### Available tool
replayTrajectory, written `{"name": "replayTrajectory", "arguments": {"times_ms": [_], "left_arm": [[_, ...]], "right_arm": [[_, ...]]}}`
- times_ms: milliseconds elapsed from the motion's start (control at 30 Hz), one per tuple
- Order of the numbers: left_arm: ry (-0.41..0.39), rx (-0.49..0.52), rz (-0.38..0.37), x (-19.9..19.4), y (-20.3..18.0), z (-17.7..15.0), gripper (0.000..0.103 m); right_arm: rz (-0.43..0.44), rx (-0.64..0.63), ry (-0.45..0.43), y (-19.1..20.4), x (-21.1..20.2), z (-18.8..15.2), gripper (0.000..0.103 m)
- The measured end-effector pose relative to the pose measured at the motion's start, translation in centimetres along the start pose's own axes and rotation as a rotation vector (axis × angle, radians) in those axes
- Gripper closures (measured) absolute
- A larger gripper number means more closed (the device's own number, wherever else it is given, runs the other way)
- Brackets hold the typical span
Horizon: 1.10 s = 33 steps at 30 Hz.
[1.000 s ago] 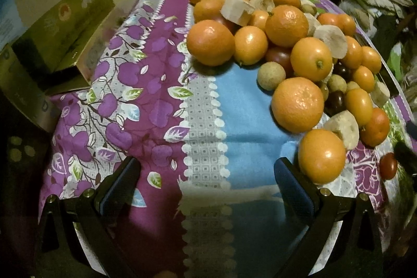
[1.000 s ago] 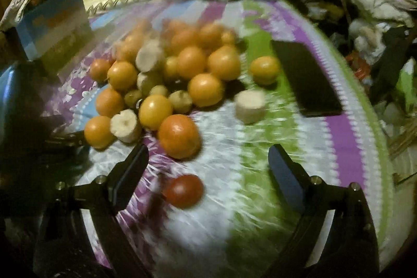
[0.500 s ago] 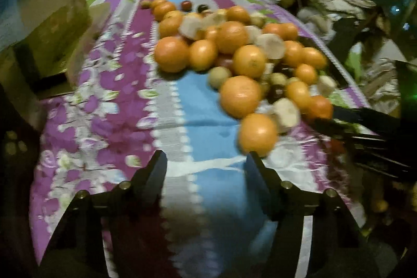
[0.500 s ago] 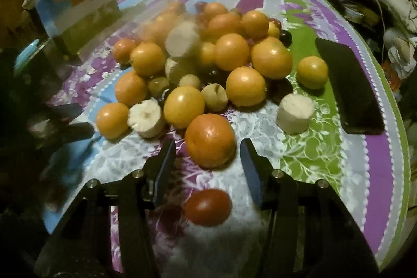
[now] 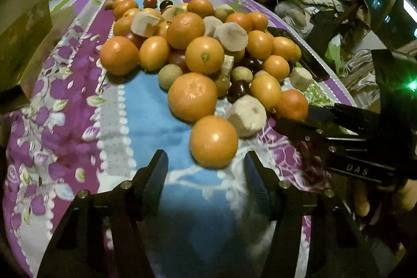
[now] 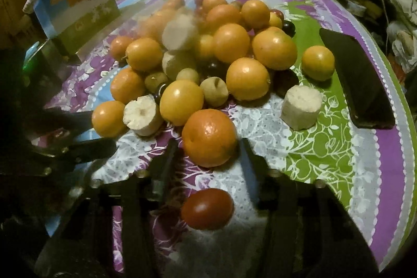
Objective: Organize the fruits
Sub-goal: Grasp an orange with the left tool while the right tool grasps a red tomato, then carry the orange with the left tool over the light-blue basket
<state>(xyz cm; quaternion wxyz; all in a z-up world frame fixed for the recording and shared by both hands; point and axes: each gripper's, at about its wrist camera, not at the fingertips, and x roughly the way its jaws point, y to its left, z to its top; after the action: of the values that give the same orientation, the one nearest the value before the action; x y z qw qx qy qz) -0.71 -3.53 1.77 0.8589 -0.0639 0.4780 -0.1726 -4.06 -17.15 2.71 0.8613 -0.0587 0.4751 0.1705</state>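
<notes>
Left wrist view: the left gripper [image 5: 204, 163] is about half open and closing, its two black fingers reaching up from six o'clock. Nothing lies between the pads; the nearest orange [image 5: 213, 141] sits just beyond the tips, toward twelve o'clock, not gripped. The fruit pile [image 5: 198, 54] spreads from centre toward one o'clock on the floral tablecloth [image 5: 70, 106]. The oranges are round, so they show no long axis. A cut banana piece [image 5: 247, 115] lies just right of the nearest orange, its pale cut end facing up. The right gripper [image 5: 294, 119] enters from three o'clock; its tips end against an orange-red fruit [image 5: 293, 104], but contact is hard to judge. Fingertips of a hand [image 5: 362, 199] show below it, mostly hidden. A cardboard box [image 5: 23, 25] at nine o'clock is cut off by the frame.

Right wrist view: the right gripper [image 6: 207, 150] has narrowed and is closing around a large orange [image 6: 209, 137]; the pads flank it closely on both sides, though the dark, blurred fingers make firm contact uncertain. A red tomato [image 6: 207, 209] lies at six o'clock between the finger bases. A banana piece [image 6: 301, 106] stands on end at three o'clock. A dark phone [image 6: 362, 80] has its long axis running from one toward four o'clock. The far fruit is blurred.
</notes>
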Motion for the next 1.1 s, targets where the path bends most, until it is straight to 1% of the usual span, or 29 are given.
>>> {"name": "replayTrajectory", "arguments": {"times_ms": [33,67,133,233,367,467,533,633,733,867,933,1033,1100], "left_arm": [[-0.003,-0.007,-0.003,0.2,0.0,0.3,0.052],[-0.003,-0.018,-0.007,0.3,0.1,0.5,0.057],[-0.001,-0.027,-0.026,0.6,0.1,0.7,0.058],[-0.003,-0.009,-0.022,0.5,-0.4,0.5,0.065],[-0.014,-0.030,-0.022,-0.2,-0.2,0.3,0.065],[-0.058,-0.047,0.000,-2.0,0.0,0.6,0.065],[-0.102,-0.056,0.024,-4.2,0.2,1.1,0.065],[-0.170,-0.072,0.083,-8.5,1.2,2.4,0.065],[-0.236,-0.109,0.149,-13.0,3.1,3.3,0.065],[-0.299,-0.183,0.240,-19.0,6.9,3.3,0.065],[-0.317,-0.229,0.283,-21.2,9.1,2.9,0.065],[-0.346,-0.303,0.353,-24.8,13.1,1.9,0.065],[-0.370,-0.370,0.398,-27.5,16.3,1.1,0.065]], "right_arm": [[0.006,0.009,0.000,-0.1,0.0,0.0,0.064],[0.010,0.018,-0.002,-0.2,-0.1,0.0,0.064],[0.009,0.023,-0.005,-0.3,-0.1,0.0,0.065],[0.006,0.043,-0.007,-0.4,-0.5,-0.1,0.066],[-0.008,0.059,-0.039,0.0,-2.2,0.4,0.066],[-0.027,0.075,-0.070,0.7,-4.3,1.4,0.066],[-0.037,0.079,-0.090,1.3,-5.6,2.2,0.066],[-0.039,0.072,-0.118,3.0,-7.4,4.0,0.066],[-0.008,0.050,-0.152,5.3,-9.1,6.3,0.066],[0.061,0.006,-0.191,9.3,-10.3,9.1,0.066],[0.101,-0.027,-0.207,12.1,-10.5,10.5,0.066],[0.167,-0.071,-0.212,16.3,-10.5,12.4,0.066],[0.205,-0.101,-0.213,18.8,-10.5,13.3,0.066]]}}
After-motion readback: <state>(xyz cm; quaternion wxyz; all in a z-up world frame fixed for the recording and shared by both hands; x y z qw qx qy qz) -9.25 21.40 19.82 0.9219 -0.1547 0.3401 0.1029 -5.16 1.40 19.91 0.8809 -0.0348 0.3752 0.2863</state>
